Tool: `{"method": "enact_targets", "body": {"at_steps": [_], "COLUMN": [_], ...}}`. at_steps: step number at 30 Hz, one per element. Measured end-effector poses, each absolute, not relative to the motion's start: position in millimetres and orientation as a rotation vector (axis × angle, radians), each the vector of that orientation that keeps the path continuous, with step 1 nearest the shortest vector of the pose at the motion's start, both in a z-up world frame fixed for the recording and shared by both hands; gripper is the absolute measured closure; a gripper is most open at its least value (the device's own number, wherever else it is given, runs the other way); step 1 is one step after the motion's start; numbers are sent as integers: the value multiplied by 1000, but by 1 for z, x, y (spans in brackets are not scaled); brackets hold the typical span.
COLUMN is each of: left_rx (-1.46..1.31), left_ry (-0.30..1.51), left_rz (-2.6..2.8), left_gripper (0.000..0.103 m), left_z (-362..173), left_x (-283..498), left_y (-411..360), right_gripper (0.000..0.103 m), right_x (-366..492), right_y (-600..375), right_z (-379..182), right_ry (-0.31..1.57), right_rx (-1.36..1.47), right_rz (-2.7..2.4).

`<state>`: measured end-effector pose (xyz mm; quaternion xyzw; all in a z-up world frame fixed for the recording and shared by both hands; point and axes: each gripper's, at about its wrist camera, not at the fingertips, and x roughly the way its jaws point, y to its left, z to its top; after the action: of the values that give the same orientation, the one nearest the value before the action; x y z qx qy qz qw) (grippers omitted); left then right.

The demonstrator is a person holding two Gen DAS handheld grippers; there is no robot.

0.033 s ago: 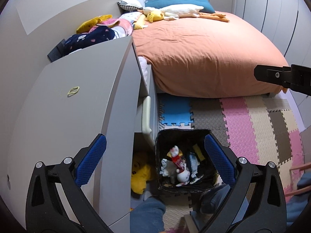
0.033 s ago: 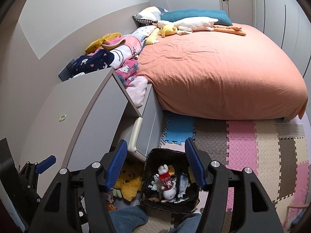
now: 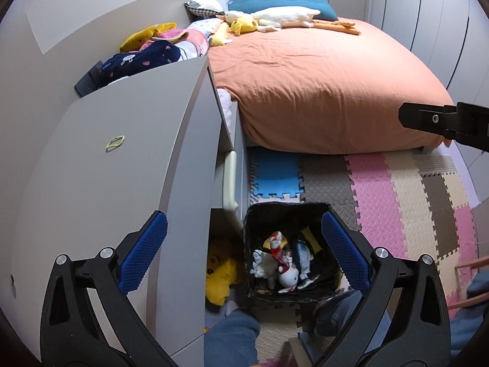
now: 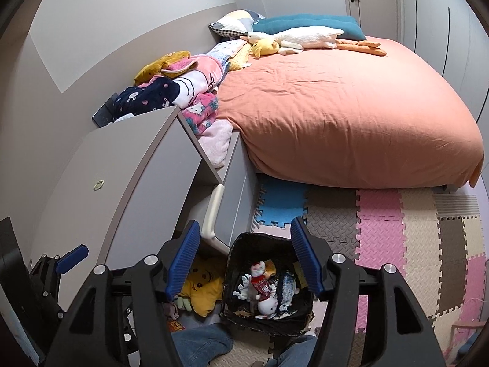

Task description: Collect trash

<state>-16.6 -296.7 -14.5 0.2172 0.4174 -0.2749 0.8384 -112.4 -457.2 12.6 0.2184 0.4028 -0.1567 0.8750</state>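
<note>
Sitting on the foam floor mats near the person's knees, the black bin already holds several small things: a white plush figure with red, a striped fabric piece, something yellow. It stands just right of the grey cabinet and near the foot of the orange bed.

Both grippers hang above it with nothing between their pads. The left gripper has its jaws spread wide, and the right gripper has its jaws parted more narrowly; both have just been opening.

Judging by that, a drop into the bin looks finished and the search for the next piece is in hand. One likely candidate is the yellow rubber band lying flat on the cabinet top, far left of the bin; thin and low, it would call for a careful downward pinch.

Hard to make out: what exactly lies at the bin's bottom, and whether the yellow plush toy under the cabinet counts as trash. Its lower part is hidden behind the right gripper's finger, and a reddish scrap near the knee is cut off.
</note>
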Motion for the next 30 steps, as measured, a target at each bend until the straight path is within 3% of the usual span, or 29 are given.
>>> {"method": "enact_targets", "body": {"at_steps": [30], "left_rx": [403], "left_ry": [902], "left_rz": [-568], "left_gripper": [5], "left_z": [-6], "left_x": [-12], "left_y": [-282], "right_gripper": [40], "right_x": [-109], "right_y": [-442], "right_z": [18], "right_ry": [838], "right_rx": [432], "right_rz": [-305]}}
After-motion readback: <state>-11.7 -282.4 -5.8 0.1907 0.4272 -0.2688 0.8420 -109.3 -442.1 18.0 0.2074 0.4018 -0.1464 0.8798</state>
